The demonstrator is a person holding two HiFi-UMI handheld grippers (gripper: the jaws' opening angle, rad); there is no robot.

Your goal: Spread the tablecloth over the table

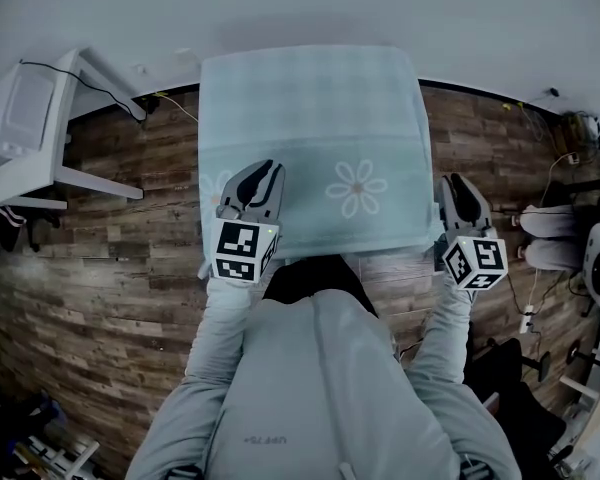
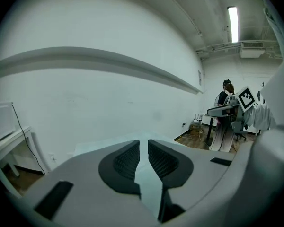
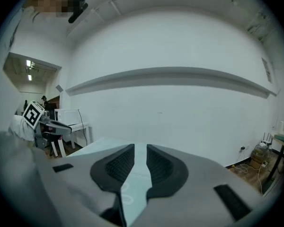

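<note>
- Desk, white and flat-topped [image 1: 30,133], sits far left on the brown wood-plank floor [image 1: 120,268], well apart from the cloth.
- Left gripper [image 1: 267,175], a grey two-jaw claw with a black-and-white marker cube, is at the near-left corner of the pale blue-green checked fabric tablecloth [image 1: 310,118].
- Left gripper view: the black ribbed pads [image 2: 125,162] stand close together, pinched on a strip of tablecloth [image 2: 149,183] running up between them.
- Tablecloth lies centre in the head view. Its far edge meets the white wall [image 1: 280,8] and its near edge is held between the two claws. A white daisy print [image 1: 358,188] sits near that edge.
- Right gripper [image 1: 460,190], same build, is at the near-right corner of the tablecloth.
- Right gripper view: the pads [image 3: 118,167] have only a narrow gap, clamped on the pale tablecloth [image 3: 132,186] that passes through it.
- Grey sleeves [image 1: 450,338] reach up to both grippers.
</note>
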